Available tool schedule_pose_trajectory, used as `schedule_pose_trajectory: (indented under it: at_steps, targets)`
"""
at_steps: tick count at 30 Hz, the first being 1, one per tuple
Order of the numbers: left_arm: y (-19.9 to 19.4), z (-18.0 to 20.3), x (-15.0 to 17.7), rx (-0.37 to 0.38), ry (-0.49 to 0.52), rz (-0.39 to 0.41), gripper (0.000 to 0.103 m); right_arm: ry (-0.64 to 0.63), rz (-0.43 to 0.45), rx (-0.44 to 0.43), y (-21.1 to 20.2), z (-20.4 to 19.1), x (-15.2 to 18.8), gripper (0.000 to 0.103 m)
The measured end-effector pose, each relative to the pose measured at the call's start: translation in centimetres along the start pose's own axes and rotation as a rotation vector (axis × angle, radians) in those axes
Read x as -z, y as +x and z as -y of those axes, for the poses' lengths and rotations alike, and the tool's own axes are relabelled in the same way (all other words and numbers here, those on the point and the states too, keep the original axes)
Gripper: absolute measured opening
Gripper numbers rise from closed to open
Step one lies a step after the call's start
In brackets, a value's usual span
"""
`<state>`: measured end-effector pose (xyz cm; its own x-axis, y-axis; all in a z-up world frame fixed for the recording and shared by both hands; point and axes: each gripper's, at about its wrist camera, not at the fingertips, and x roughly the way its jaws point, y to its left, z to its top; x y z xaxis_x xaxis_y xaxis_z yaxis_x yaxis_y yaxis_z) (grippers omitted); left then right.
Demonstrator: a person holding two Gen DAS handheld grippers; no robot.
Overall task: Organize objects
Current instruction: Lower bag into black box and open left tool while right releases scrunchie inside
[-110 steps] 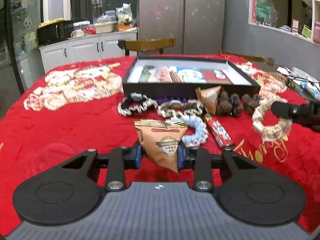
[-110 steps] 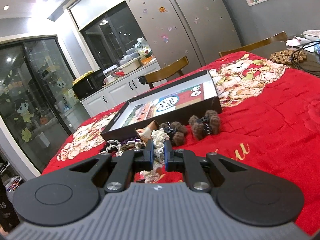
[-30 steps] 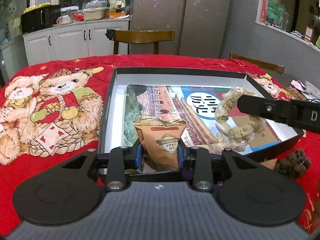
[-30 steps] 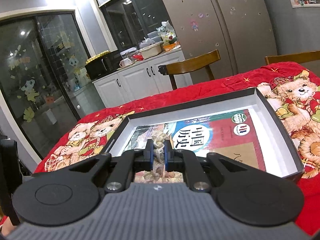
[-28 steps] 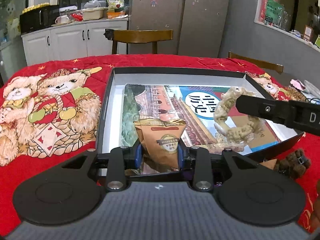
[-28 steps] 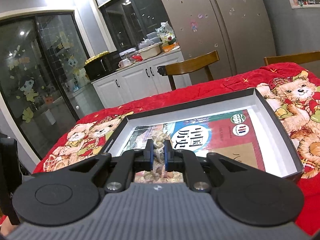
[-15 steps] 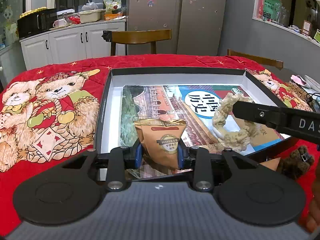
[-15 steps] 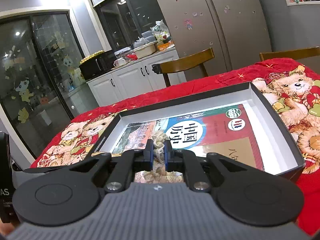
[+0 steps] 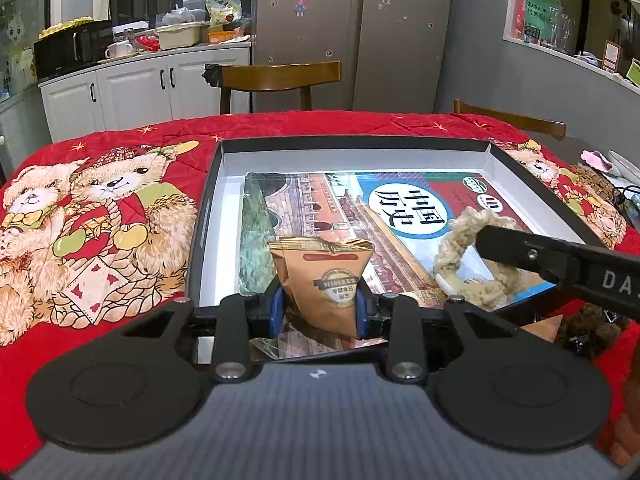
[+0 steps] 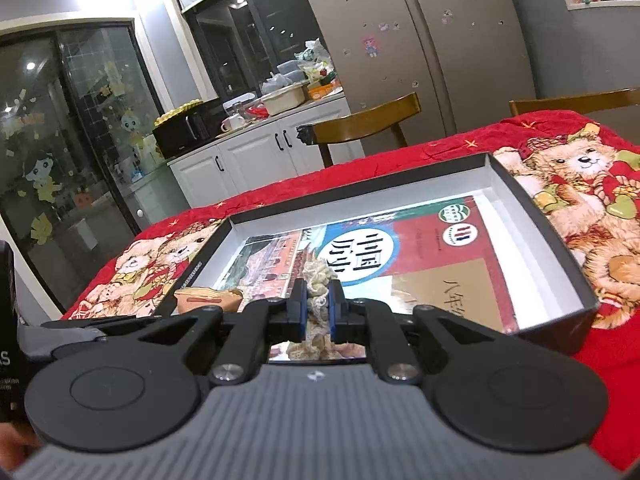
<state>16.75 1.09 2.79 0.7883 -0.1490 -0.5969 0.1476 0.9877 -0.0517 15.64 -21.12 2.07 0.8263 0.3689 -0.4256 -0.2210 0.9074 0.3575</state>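
My left gripper [image 9: 318, 310] is shut on a brown snack packet [image 9: 324, 276] and holds it over the near left part of a black box [image 9: 208, 208]. A history book [image 9: 360, 216] lies flat in the box. My right gripper [image 10: 318, 308] is shut on a beige braided ring [image 10: 318, 280], which also shows in the left wrist view [image 9: 456, 264], low over the book near the box's front edge. The packet's top edge shows in the right wrist view [image 10: 208, 296].
The box sits on a red bear-print cloth [image 9: 100, 208]. A brown fuzzy clip [image 9: 588, 328] and another brown packet corner [image 9: 540, 326] lie in front of the box at right. Wooden chairs [image 9: 280, 76] stand behind the table.
Both grippers have carried the packet and the ring from the pile in front of the box to over the box. In the last second both have sunk lower toward the book.
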Motion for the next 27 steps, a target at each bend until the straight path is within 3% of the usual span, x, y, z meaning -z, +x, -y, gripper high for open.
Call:
schedule_pose_trajectory:
  at_steps: [6,20,23,24,26,27]
  targets:
    - [0.2,0.4,0.2,-0.021,0.017,0.016,0.038,0.007,0.028,0.037,-0.2,0.3,0.9,0.013]
    - [0.7,0.4,0.3,-0.010,0.063,0.051,0.044,-0.004,0.046,0.003,-0.2,-0.1,1.6,0.019]
    - [0.4,0.5,0.0,0.017,0.078,0.052,0.051,0.002,0.053,-0.001,-0.3,0.0,1.4,0.034]
    - [0.3,0.6,-0.1,0.023,0.084,0.058,0.053,0.004,0.055,-0.004,-0.3,0.0,1.3,0.052]
    - [0.0,1.1,-0.2,0.023,0.122,0.064,0.066,0.029,0.059,-0.021,-0.6,0.2,1.3,0.061]
    - [-0.2,1.3,-0.3,0.015,0.151,0.065,0.067,0.050,0.057,-0.036,-0.7,0.4,1.2,0.065]
